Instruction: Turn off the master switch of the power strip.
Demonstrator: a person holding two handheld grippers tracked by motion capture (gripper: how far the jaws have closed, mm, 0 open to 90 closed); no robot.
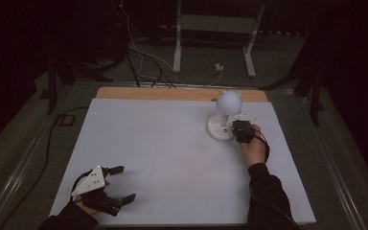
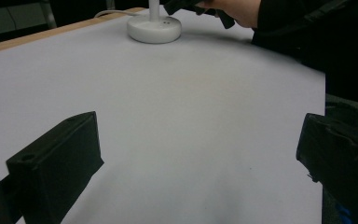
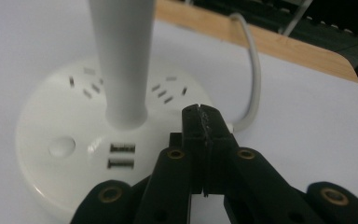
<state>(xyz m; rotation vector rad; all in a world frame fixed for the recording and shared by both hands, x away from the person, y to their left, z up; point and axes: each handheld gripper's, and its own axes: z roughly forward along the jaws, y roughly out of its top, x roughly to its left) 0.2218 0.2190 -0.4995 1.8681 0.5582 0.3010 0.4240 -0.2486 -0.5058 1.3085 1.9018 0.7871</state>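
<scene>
Where the bench (image 1: 172, 158) comes nearest the person, the left tool (image 1: 120, 184) rests low over the white top at its near left corner, its two black jaws spread wide with bare surface between them and nothing in its grip; a grey three-cornered plate sits on top of it. From the left gripper view those jaws stand far apart at either side of the frame, and the lamp base shows well off at the far end. Farther along on the right side, the right hand (image 1: 253, 149) reaches forward, and the right tool (image 3: 201, 116) has its jaws pressed tight together, holding nothing, the tip just over the near edge of the lamp base (image 3: 60, 158). This round white base carries sockets, two USB ports and a button, with a white stem (image 3: 121, 60) rising from its middle to a globe head (image 1: 228, 101). Behind it a white cable (image 3: 254, 70) curves away toward the bench's wooden far edge (image 1: 172, 93).
</scene>
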